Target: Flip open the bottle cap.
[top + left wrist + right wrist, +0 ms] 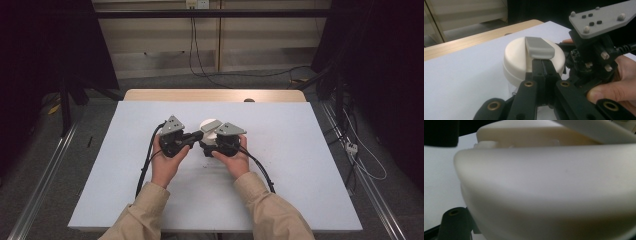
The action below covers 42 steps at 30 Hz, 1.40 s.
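The round white container (524,62) stands upright in the middle of the tabletop (300,165), with its grey handle (539,47) lying flat across the lid. The left tool (544,65), jaws closed together, touches the handle's end. The right tool (216,141) stands close against the container's side; whether it grips I cannot tell.

I am holding my left gripper (192,137) and right gripper (210,145) against the white jar (209,125) at the table's (300,165) middle.

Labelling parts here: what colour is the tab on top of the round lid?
Grey tab, on a cream-white lid; clearest in the left gripper view.
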{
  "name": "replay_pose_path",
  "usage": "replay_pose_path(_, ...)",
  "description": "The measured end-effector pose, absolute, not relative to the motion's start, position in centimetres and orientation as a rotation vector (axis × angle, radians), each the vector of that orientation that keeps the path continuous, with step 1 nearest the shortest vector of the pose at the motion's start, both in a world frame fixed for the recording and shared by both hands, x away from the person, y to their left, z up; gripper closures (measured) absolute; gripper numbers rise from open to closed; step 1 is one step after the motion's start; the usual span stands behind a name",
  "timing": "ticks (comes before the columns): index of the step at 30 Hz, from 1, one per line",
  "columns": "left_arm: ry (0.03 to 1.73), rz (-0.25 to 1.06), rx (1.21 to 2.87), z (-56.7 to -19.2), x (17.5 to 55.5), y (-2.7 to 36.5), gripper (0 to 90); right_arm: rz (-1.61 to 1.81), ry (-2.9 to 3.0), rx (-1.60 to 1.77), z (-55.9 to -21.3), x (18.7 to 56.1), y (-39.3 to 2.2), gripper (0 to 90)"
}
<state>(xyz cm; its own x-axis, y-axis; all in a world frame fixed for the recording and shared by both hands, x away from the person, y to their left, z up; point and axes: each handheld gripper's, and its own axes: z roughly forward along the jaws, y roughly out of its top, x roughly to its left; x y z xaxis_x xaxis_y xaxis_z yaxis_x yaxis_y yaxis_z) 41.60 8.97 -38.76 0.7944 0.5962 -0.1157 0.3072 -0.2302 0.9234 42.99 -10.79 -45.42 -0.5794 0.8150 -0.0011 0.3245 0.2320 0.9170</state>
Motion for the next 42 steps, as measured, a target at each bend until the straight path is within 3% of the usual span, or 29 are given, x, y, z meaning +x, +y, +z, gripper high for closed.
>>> replay_pose_path(42, 0.672, 0.338, 1.853, -36.2, 43.4, 6.7, 90.0, 1.320, 2.027, 1.038, -45.4, 43.0, -10.8, 18.7)
